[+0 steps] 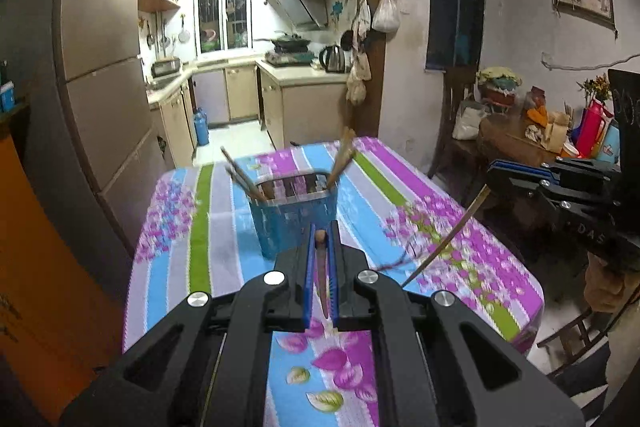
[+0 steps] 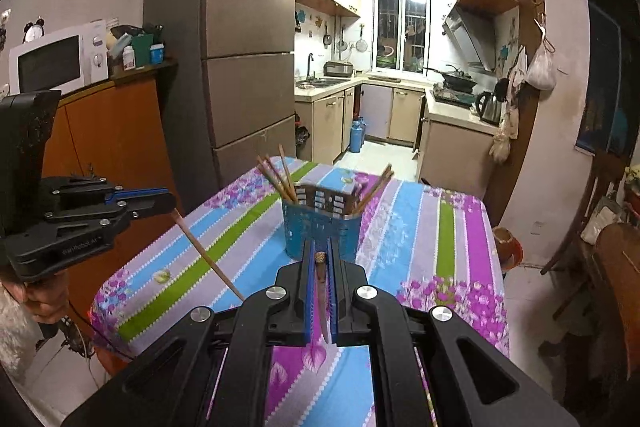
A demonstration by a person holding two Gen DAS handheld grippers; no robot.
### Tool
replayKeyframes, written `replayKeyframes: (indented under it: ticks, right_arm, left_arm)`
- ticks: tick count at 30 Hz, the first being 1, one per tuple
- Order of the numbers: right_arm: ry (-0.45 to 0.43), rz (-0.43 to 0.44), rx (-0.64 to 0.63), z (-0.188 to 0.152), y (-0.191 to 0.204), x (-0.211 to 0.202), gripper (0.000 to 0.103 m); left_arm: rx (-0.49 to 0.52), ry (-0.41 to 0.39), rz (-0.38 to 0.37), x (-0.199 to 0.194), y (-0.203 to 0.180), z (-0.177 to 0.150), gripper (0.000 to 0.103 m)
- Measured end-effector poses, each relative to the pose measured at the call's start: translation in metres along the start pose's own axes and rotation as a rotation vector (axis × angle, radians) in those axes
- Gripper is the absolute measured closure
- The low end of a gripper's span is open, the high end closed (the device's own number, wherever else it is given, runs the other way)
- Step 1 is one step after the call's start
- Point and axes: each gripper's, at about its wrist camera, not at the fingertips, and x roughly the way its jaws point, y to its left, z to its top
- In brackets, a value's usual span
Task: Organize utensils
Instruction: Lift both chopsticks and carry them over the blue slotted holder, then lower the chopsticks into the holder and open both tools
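Note:
A blue utensil holder [image 1: 294, 217] stands mid-table with several brown chopsticks leaning in it; it also shows in the right wrist view [image 2: 322, 225]. My left gripper [image 1: 321, 239] is shut on one brown chopstick [image 1: 321, 269], held above the table just short of the holder. My right gripper [image 2: 320, 255] is shut on another chopstick [image 2: 321, 291], also close before the holder. The right gripper appears in the left wrist view [image 1: 496, 175] with its chopstick [image 1: 444, 239] slanting down. The left gripper appears in the right wrist view [image 2: 170, 203] with its chopstick [image 2: 208, 255].
The table wears a striped floral cloth [image 1: 224, 227], also visible in the right wrist view [image 2: 416, 227]. A fridge [image 2: 248, 59] and orange cabinet [image 2: 108, 131] stand left of it. A cluttered wooden side table [image 1: 532, 139] and a chair [image 1: 456, 115] stand right.

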Motion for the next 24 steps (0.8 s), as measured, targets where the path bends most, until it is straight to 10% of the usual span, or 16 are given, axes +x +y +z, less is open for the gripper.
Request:
replayKeyframes:
  ticks: [15, 24]
  right_arm:
    - [-0.115, -0.007, -0.015, 0.128, -0.004, 0.044, 0.096]
    - [-0.072, -0.013, 0.009, 0.136, -0.011, 0.117, 0.096]
  left_arm:
    - [0.041, -0.173, 0.089, 0.027, 0.015, 0.133, 0.098]
    - [-0.001, -0.088, 0.086, 0.091, 0.040, 0.141, 0.098]
